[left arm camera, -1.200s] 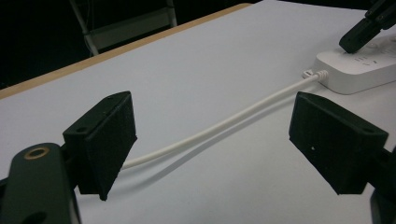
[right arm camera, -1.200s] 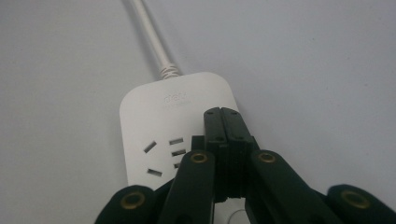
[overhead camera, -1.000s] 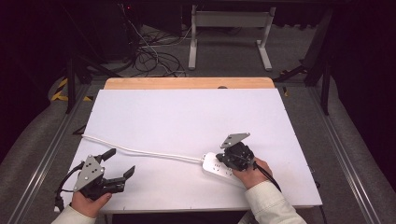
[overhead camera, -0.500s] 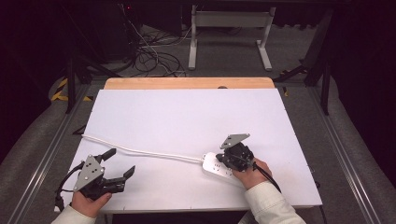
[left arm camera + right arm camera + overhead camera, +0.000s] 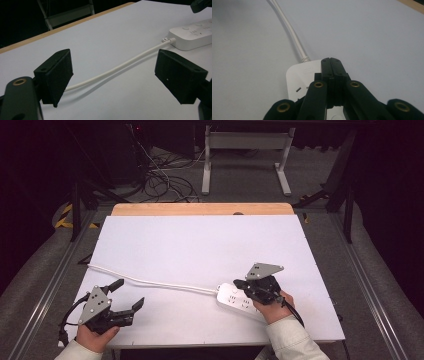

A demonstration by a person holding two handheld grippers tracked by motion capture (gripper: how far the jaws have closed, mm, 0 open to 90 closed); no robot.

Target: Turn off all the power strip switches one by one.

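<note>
A white power strip (image 5: 234,298) lies flat near the table's front right, and its white cable (image 5: 150,282) runs left across the white table top (image 5: 200,245). My right gripper (image 5: 237,284) is shut, its jaws pressed together with nothing between them. In the right gripper view my right gripper (image 5: 332,61) hovers over the cable end of the power strip (image 5: 298,77); whether it touches the strip I cannot tell. My left gripper (image 5: 127,294) stands open at the front left. In the left gripper view my left gripper (image 5: 116,65) frames the cable (image 5: 120,67), which lies farther off on the table.
A wooden strip (image 5: 200,209) edges the table's far side. Beyond it, on the floor, are loose dark cables (image 5: 165,182) and a white metal stand (image 5: 245,155). Grey rails (image 5: 50,285) run along both sides of the table.
My right gripper has lifted a little and shifted slightly over the power strip, still shut. The left gripper and the cable have stayed where they were.
</note>
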